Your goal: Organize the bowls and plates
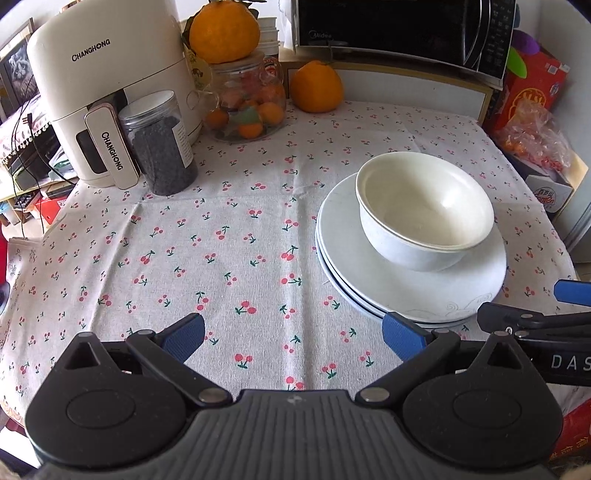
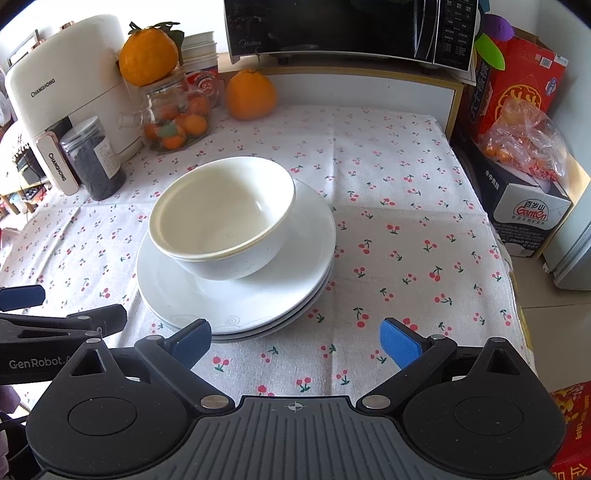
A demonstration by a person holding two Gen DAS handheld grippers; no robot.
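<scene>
Two nested white bowls (image 1: pixel 424 214) sit on a stack of white plates (image 1: pixel 399 288) on the cherry-print tablecloth. The bowls (image 2: pixel 221 218) and the plates (image 2: pixel 236 295) also show in the right wrist view. My left gripper (image 1: pixel 293 338) is open and empty, just left of the plates' near edge. My right gripper (image 2: pixel 295 343) is open and empty, just in front of the plates, its left finger close to their rim. Each gripper shows at the side of the other's view.
A white air fryer (image 1: pixel 107 92), a dark-filled jar (image 1: pixel 162 144), a glass jar of small oranges (image 1: pixel 251 103) and a loose orange (image 1: pixel 316 86) stand at the back. A microwave (image 1: pixel 402 26) sits behind. Boxes and a bag (image 2: pixel 524 147) crowd the right edge.
</scene>
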